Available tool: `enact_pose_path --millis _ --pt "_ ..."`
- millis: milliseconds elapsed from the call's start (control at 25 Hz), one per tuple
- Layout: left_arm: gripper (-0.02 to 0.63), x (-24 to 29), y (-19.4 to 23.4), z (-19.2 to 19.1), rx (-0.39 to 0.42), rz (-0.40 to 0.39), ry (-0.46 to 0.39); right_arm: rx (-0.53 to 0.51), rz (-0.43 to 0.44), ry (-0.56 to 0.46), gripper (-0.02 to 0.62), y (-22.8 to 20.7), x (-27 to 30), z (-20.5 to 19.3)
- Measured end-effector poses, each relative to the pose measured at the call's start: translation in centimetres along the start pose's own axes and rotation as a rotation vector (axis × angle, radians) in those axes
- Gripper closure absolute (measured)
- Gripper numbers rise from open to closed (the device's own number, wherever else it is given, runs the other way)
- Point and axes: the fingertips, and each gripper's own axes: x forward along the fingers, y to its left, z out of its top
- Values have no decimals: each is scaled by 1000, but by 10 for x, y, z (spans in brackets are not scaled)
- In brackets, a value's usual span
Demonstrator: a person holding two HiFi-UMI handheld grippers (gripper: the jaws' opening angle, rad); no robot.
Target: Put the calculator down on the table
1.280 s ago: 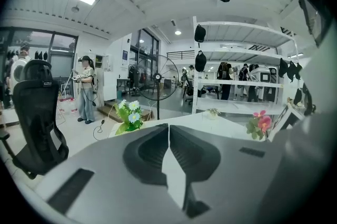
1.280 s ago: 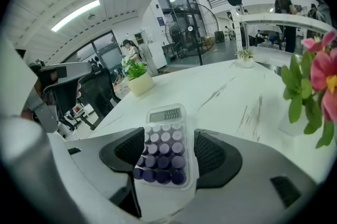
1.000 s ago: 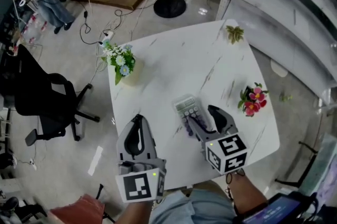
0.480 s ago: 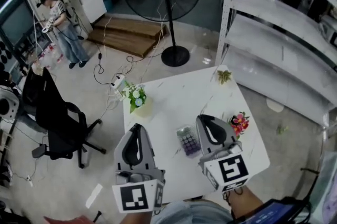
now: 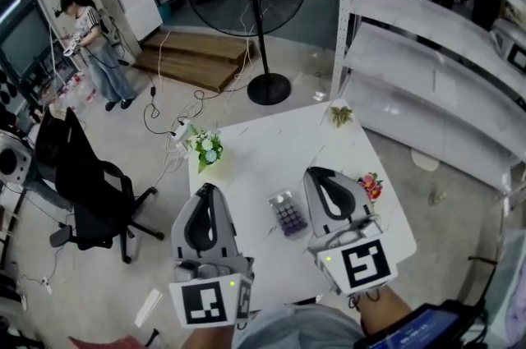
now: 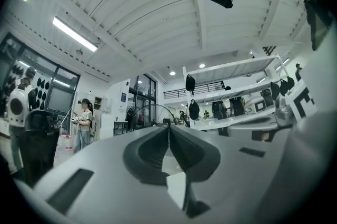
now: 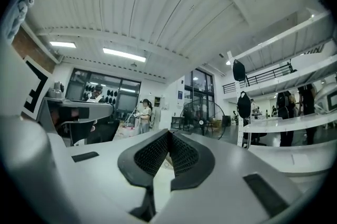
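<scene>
The calculator [image 5: 287, 214] lies flat, keys up, on the white marble table [image 5: 271, 142], on bare top between the white posy [image 5: 205, 146] and the pink posy [image 5: 371, 185], where nothing crowds it. I judge the put-down done. My left gripper [image 5: 205, 190] and right gripper [image 5: 317, 175] flank it without touching. Both are pinched fully together on nothing and point out across the room, held clear to leave it alone.
</scene>
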Motion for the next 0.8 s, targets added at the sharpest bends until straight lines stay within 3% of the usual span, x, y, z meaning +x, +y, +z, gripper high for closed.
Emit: enact_pose_path --millis 800 --pt "592 6 -6 -2 10 -27 6 21 0 9 578 1 2 -5"
